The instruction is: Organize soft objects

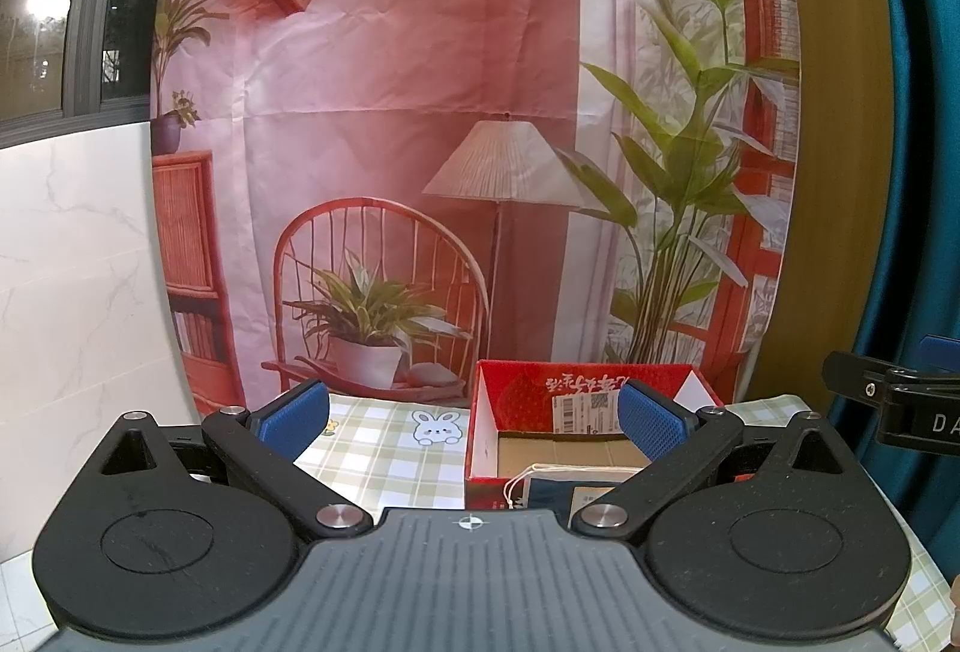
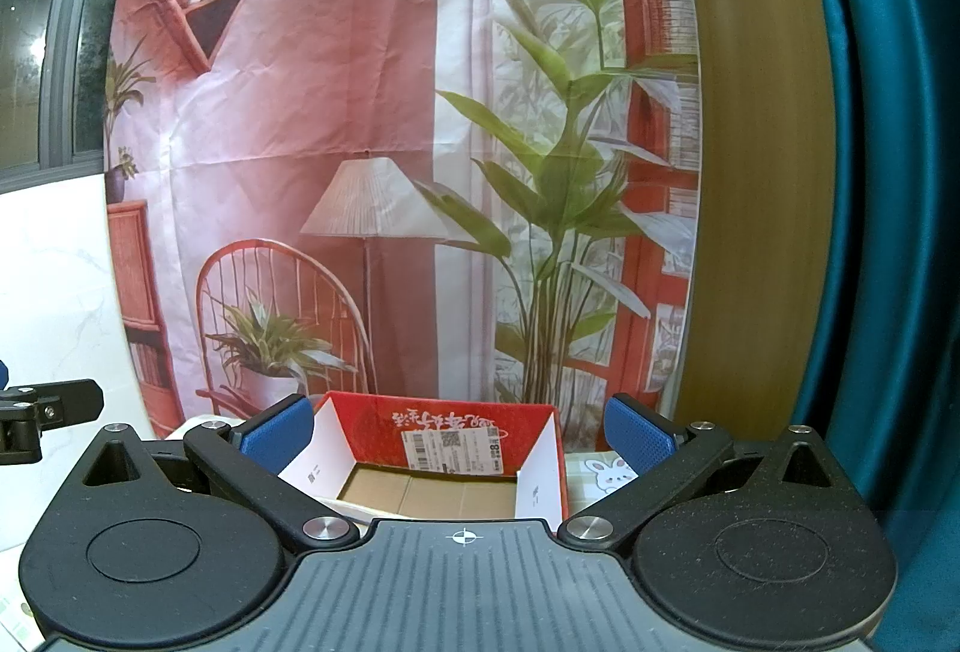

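An open red cardboard box (image 1: 516, 388) with a brown floor and a white shipping label stands on the checked tablecloth (image 1: 384, 448). At its near end lies a dark blue fabric item (image 1: 549, 490) with a white drawstring and a paper tag. My left gripper (image 1: 474, 421) hovers open above the table, its right finger over the box, nothing between the blue pads. The right wrist view shows the same box (image 2: 450, 418) straight ahead. My right gripper (image 2: 459, 436) is open and empty, spanning the box's width above its near edge.
A printed backdrop (image 1: 420, 112) of a room hangs right behind the table. White marble wall (image 1: 72, 292) is at left, a teal curtain (image 2: 870, 232) at right. The other gripper's black body (image 1: 894, 400) shows at the right edge of the left wrist view.
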`<state>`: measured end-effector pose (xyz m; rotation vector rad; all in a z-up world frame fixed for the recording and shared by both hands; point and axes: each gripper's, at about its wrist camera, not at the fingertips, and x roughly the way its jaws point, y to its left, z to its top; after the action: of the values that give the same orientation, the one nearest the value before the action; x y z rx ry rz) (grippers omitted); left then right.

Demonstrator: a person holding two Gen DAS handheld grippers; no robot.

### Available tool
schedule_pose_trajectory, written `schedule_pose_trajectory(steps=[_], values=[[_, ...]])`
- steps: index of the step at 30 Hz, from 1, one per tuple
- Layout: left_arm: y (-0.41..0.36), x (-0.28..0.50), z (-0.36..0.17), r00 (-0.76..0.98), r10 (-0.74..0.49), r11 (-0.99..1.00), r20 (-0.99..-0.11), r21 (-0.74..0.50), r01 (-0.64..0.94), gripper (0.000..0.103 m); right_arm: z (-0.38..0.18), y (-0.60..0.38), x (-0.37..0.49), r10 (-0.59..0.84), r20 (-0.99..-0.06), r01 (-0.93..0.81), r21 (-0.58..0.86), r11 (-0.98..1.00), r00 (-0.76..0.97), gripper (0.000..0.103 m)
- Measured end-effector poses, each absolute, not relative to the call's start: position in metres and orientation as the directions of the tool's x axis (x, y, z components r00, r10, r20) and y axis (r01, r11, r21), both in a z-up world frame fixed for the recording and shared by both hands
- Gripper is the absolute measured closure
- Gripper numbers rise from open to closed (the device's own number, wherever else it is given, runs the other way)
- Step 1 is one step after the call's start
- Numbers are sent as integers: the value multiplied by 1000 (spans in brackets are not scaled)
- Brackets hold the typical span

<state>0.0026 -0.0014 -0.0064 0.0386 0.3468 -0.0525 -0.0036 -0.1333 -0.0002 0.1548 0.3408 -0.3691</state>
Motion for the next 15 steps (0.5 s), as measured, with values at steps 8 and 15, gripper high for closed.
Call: schedule_pose_trajectory(steps=[8,15], values=[[0,7,-14,936,-33,999,-349,28,46,0,2,-133,-3,-323,-353,376,90,922,878,0],[2,14,-33,926,-5,999,-377,35,20,0,-25,-146,-7,-281,-341,342,136,930,897,0]])
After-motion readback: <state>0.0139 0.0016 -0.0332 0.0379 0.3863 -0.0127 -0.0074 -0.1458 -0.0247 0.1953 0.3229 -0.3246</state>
